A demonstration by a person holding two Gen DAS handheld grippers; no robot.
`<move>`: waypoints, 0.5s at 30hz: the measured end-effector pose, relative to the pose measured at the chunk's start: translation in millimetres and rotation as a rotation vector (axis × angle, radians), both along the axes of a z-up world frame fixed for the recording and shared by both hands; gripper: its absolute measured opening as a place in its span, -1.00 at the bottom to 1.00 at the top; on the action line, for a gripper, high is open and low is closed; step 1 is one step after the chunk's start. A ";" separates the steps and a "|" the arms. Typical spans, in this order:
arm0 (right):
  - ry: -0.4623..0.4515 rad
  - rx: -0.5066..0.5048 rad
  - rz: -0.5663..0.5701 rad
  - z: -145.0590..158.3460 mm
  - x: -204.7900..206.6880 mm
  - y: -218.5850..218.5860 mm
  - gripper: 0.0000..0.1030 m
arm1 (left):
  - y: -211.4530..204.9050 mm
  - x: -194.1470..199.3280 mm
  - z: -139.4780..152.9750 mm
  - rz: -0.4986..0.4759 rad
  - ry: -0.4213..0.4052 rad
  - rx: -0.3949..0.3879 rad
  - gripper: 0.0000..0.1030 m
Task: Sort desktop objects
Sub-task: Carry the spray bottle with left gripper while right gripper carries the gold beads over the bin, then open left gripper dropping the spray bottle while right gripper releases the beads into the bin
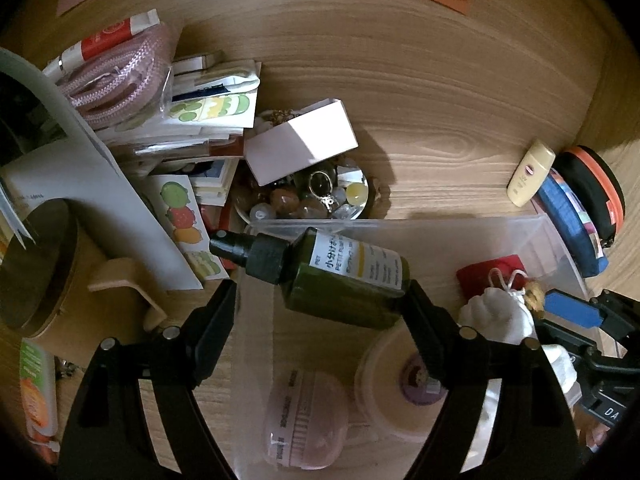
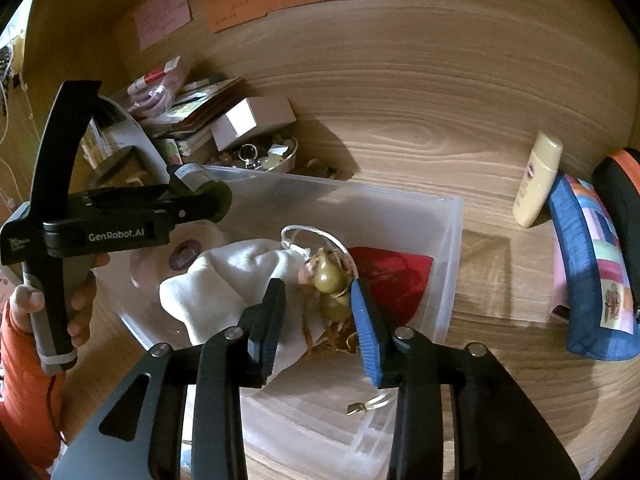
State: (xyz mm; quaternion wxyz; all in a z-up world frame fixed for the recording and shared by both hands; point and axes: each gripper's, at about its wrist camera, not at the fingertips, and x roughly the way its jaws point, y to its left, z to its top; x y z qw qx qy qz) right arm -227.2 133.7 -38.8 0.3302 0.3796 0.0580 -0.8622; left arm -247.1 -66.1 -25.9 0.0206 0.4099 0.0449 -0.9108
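From the left wrist, the left tongs (image 1: 320,292) stand wide, grasping the bottle (image 1: 320,268) crosswise above the bin (image 1: 520,236) (it may slip); from the right wrist, the right tongs (image 2: 318,300), released, hover over the charm (image 2: 332,280) and could snag its cord.

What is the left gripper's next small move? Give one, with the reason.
Probably lower the green spray bottle a little and open the left gripper: it holds the bottle above the clear plastic bin, over bare floor beside the pink brush and round container. The right gripper stands open over the white pouch, clear of that spot.
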 end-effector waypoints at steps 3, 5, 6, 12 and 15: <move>-0.004 -0.005 0.000 0.7 -0.9 0.2 -0.37 | -2.4 2.1 0.9 -0.004 -0.003 0.014 0.60; -0.005 -0.009 0.002 1.4 -0.8 0.5 -0.34 | -2.4 1.6 0.9 -0.004 -0.006 0.020 0.59; -0.004 -0.010 0.003 1.8 -0.5 0.6 -0.29 | -2.3 1.9 1.1 -0.004 -0.006 0.018 0.60; 0.038 -0.013 -0.028 9.0 3.6 4.8 0.18 | 1.2 3.1 3.8 0.000 -0.005 0.013 0.60; 0.031 -0.023 -0.034 11.9 2.4 7.9 0.19 | 1.6 5.0 5.7 0.004 -0.005 0.020 0.60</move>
